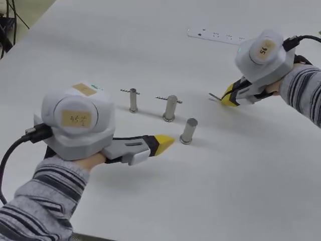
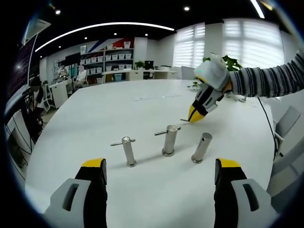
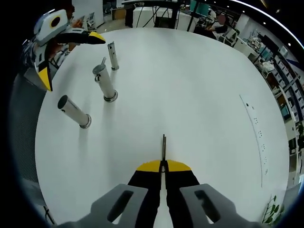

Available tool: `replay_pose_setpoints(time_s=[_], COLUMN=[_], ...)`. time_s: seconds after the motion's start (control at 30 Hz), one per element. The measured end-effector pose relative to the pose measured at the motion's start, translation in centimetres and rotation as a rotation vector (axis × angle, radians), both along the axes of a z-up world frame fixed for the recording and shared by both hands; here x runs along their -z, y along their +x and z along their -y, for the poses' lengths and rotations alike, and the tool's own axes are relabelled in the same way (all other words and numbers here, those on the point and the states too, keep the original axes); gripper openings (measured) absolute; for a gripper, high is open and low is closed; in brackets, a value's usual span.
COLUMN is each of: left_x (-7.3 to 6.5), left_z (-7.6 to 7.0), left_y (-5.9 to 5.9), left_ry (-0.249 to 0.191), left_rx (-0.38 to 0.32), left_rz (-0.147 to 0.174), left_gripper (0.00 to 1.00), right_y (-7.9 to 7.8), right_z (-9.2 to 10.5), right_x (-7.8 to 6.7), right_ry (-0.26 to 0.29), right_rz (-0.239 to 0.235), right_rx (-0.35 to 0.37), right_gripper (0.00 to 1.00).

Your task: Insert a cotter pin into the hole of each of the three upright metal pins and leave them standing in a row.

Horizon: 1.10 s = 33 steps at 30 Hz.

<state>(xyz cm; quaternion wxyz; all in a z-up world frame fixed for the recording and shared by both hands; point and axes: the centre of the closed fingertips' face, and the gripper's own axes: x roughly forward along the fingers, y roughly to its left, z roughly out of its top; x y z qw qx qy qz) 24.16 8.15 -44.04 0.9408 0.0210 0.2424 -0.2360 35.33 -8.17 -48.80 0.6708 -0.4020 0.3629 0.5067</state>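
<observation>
Your right gripper (image 3: 164, 165) had its jaws pressed together on a cotter pin (image 3: 163, 145). It pinched the near end, so the free length poked straight out ahead with its long axis in line with the jaws. In the head view the cotter pin rode close to level, low over the white table (image 1: 235, 191). Its tip aimed at the row but was well apart from it. Whether it brushed the surface, I couldn't tell.

Your left gripper (image 2: 161, 165) hung with jaws spread wide and nothing between them, near the row's end.

Now the row. The first metal pin (image 1: 133, 101) and the middle metal pin (image 1: 170, 109) each carried one of the fitted cotter pins (image 1: 129, 91) crosswise through the head. Both lay roughly level and jutted out to the same side. The bare metal pin (image 1: 189, 131) stood upright at the near end, long axis up and down, flange on the table, nothing through it.

So the last insertion looked like your step. The cross-hole sat too small for me to read its facing. You'd have wanted to check it through the right gripper view first.

- Lift the tip to head height.
- Hold the cotter pin level.
- Swing until its axis ran true with the hole.
- Only then feed it in, slowly.

A skewed push would likely have tipped that free-standing pin. Your open left gripper seemed well placed to close low on the shank and steady it.
</observation>
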Motion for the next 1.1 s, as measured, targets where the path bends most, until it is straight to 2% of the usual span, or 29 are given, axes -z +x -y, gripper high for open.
replay_pose_setpoints(time_s=[0.13,0.3,0.37,0.67,0.8,0.87,0.97,1.1], left_x=[-0.2,0.1,-0.1,-1.7,-2.3,-3.0,-3.7,-4.3], left_z=[0.3,0.9,1.2,2.9,3.7,4.2,4.7,5.4], left_y=[-0.2,-0.6,-0.7,-1.0,-1.2,-1.3,-1.3,-1.5], left_ry=[0.012,0.002,-0.001,-0.05,-0.076,-0.107,-0.138,-0.17], left_rx=[0.011,0.033,0.045,0.093,0.116,0.123,0.131,0.145], left_rz=[0.008,-0.018,-0.018,-0.007,-0.002,0.001,0.016,0.016], left_gripper=[0.89,0.88,0.87,0.81,0.75,0.71,0.67,0.6], right_y=[-1.2,-2.7,-3.4,-6.0,-7.0,-7.0,-8.2,-9.5], right_z=[0.3,0.5,0.5,0.0,-0.3,-0.5,-0.9,-1.3], right_x=[-0.7,-2.2,-2.8,-5.1,-5.9,-5.8,-6.5,-6.9], right_ry=[0.003,0.023,0.032,0.051,0.069,0.085,0.1,0.117], right_rz=[0.02,0.062,0.081,0.174,0.195,0.205,0.217,0.228], right_rx=[-0.009,-0.025,-0.039,-0.104,-0.118,-0.125,-0.137,-0.157], right_gripper=[0.0,0.0,0.0,0.0,0.0,0.0,0.0,0.0])
